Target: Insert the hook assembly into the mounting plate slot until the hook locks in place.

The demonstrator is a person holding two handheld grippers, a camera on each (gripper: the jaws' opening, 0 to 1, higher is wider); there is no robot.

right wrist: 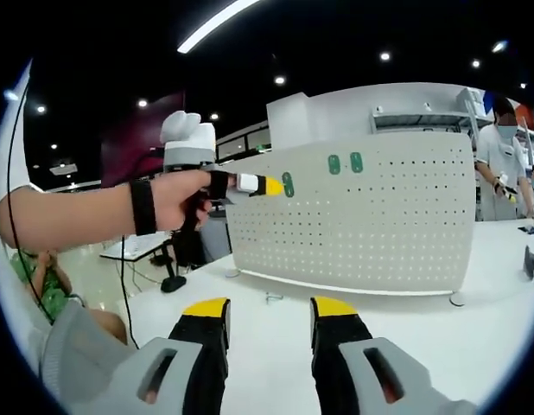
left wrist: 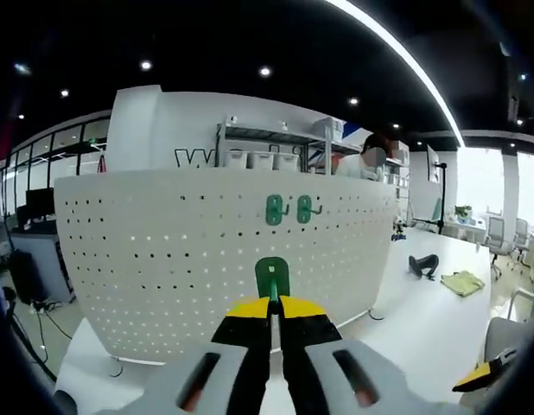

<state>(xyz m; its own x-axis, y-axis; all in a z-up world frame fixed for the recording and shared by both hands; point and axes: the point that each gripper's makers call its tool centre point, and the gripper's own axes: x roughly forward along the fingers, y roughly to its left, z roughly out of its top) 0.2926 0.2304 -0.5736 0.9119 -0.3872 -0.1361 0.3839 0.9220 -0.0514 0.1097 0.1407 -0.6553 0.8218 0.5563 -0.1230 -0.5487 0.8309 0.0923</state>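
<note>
A white pegboard mounting plate (left wrist: 163, 251) (right wrist: 379, 216) stands upright on the white table (left wrist: 431, 328). Two green hooks (left wrist: 289, 209) (right wrist: 345, 162) hang side by side near its top edge. My left gripper (left wrist: 273, 304) is shut on a third green hook (left wrist: 271, 278), held up just in front of the board's holes. In the right gripper view a hand holds that left gripper (right wrist: 265, 184) with the green hook (right wrist: 288, 184) at the board's left end, close to it. My right gripper (right wrist: 270, 309) hovers open over the table with nothing between its jaws.
A black object (left wrist: 422, 264) and a yellow-green cloth (left wrist: 461, 282) lie on the table right of the board. A small metal piece (right wrist: 273, 298) lies near the board's foot. Shelves with bins (left wrist: 267, 156) and a person (right wrist: 500, 147) stand behind.
</note>
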